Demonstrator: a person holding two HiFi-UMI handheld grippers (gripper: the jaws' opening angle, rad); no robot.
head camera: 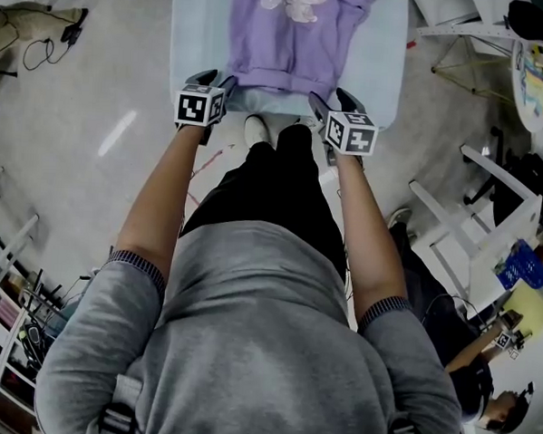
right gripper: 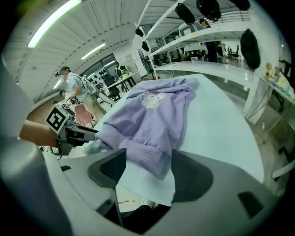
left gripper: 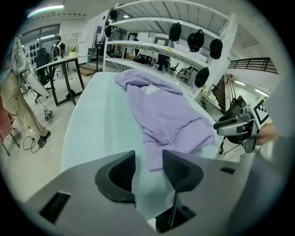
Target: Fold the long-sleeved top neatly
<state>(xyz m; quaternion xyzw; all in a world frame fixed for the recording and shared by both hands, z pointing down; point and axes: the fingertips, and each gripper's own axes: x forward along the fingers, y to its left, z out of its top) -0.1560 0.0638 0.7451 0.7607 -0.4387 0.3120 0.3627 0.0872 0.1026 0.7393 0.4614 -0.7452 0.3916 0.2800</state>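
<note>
None of the folding is done yet, as far as I can judge. The pale table (head camera: pixel 199 35) carries the purple long-sleeved top (head camera: pixel 294 40) lying along it, print side up and rumpled. Its neck is toward the table's far end and its ribbed hem (head camera: pixel 283 79) runs along the table's near edge, right in front of me. No fold line shows anywhere on it.

My left gripper (head camera: pixel 215 80) hangs at the table's near edge by the hem's left corner. Its jaws stand partly apart with nothing pressed between them, and the corner lies just ahead of the gap.

My right gripper (head camera: pixel 335 101) is at the same edge by the hem's right corner. Its jaws are wide apart and the ribbed corner sits in the gap, but neither pad bears on it.

All the work is left: taking both corners, smoothing the cloth, bringing the sleeves in, and doubling the body over.
</note>
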